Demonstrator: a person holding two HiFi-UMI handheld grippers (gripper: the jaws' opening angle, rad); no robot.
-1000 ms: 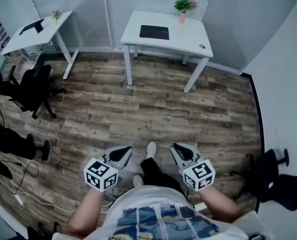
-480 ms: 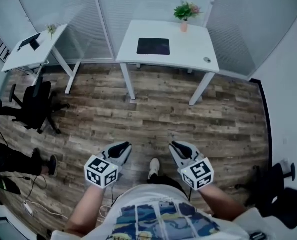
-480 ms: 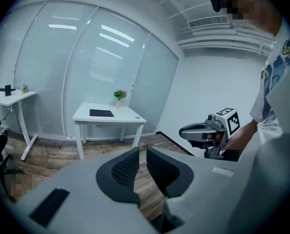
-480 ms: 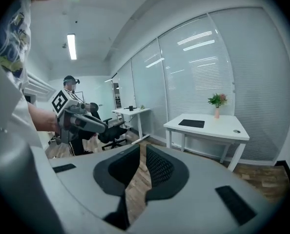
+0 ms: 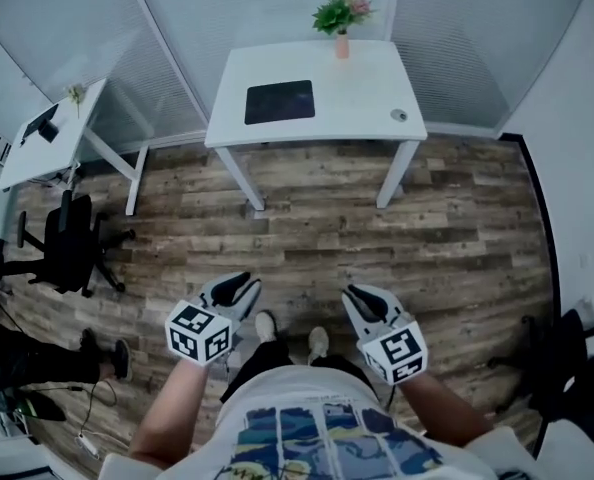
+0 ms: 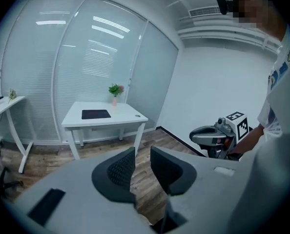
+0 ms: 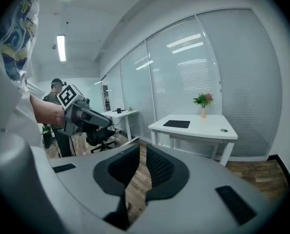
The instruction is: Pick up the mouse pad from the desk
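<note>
Standing person [image 5: 307,433]: on the wood floor [image 5: 377,238], facing the white desk [image 5: 362,83]; one gripper in each hand
Side desk [image 5: 62,138]: far left; a black office chair [image 5: 72,253] just in front of it
Left gripper [image 5: 239,288]: low over the floor, well apart from the white desk; its jaws have just been opening and stand a narrow gap apart; nothing between them
Mouse pad [image 5: 279,102]: black, lying flat on the left half of the white desk; untouched
Potted plant [image 5: 339,13]: at the desk's back edge, right of the pad
Right gripper [image 5: 362,296]: beside the left one; jaws slightly apart; only floor shows between them
</note>
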